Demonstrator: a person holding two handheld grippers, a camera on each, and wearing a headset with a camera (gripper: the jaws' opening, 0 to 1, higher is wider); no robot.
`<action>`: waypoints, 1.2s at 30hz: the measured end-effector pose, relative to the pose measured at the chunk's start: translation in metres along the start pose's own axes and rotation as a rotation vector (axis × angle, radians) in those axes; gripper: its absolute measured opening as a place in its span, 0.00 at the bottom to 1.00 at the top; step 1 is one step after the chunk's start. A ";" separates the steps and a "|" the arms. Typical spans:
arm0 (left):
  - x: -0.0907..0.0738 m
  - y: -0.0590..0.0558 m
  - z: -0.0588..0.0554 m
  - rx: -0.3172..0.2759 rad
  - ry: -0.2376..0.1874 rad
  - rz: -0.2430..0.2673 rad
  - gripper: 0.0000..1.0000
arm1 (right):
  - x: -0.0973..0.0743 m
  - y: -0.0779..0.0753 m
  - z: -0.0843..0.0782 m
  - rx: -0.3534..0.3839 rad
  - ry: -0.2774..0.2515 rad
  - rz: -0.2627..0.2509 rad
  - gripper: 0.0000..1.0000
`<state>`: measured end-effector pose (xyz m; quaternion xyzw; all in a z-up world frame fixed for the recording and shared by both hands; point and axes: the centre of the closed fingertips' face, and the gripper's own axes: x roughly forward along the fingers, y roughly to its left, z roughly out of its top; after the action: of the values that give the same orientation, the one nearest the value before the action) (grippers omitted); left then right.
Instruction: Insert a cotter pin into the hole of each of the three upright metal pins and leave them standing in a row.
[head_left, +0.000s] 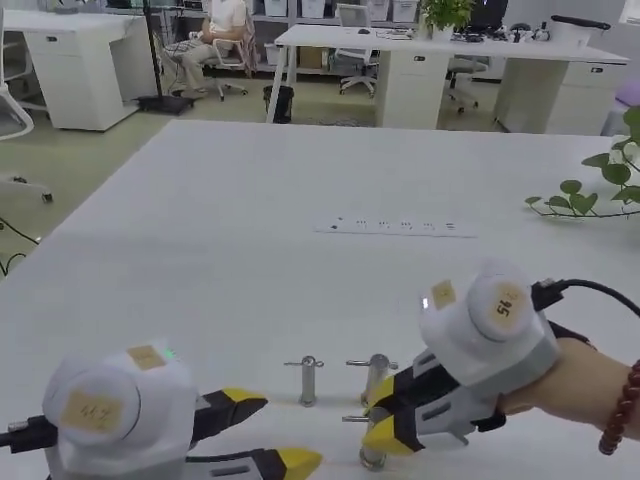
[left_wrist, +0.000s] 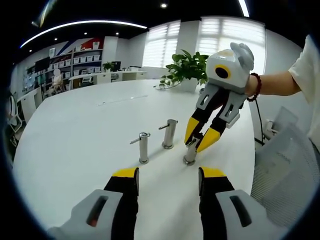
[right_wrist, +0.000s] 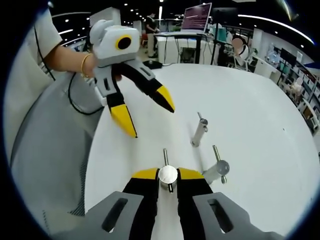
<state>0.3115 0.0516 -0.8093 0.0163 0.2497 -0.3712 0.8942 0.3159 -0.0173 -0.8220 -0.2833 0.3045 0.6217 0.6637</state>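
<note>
The white bench carries a trailing plant at its right edge and a flat socket strip near its middle.

The left gripper hovers over the near edge of the bench toward the left corner, its yellow-tipped jaws spread wide with nothing between them. The right gripper view shows them open in the air above that edge. The right gripper reaches in from the right, and its jaws are drawn narrow around the front pin, clasping it near the top while its foot rests on the bench.

All three metal pins stand upright close to the near edge, just beside one another. In the head view the left pin stands apart from both grippers, the back pin is just behind the right gripper's jaws, and the front pin is nearest the edge.

A cotter pin crosses the top of the left pin. Another sticks out sideways from the back pin, and a third runs through the head of the front pin between the jaws.
</note>
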 end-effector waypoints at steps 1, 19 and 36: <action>0.000 0.000 0.000 -0.002 -0.001 0.000 0.47 | -0.002 -0.001 -0.001 -0.004 0.001 -0.002 0.14; 0.002 0.000 0.000 0.003 0.000 0.005 0.51 | -0.028 -0.033 -0.023 -0.010 0.029 -0.041 0.14; 0.002 0.004 0.000 -0.008 -0.007 0.016 0.54 | -0.038 -0.063 -0.041 0.004 0.048 -0.073 0.14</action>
<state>0.3147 0.0531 -0.8108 0.0132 0.2479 -0.3629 0.8982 0.3750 -0.0775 -0.8199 -0.3075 0.3110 0.5896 0.6791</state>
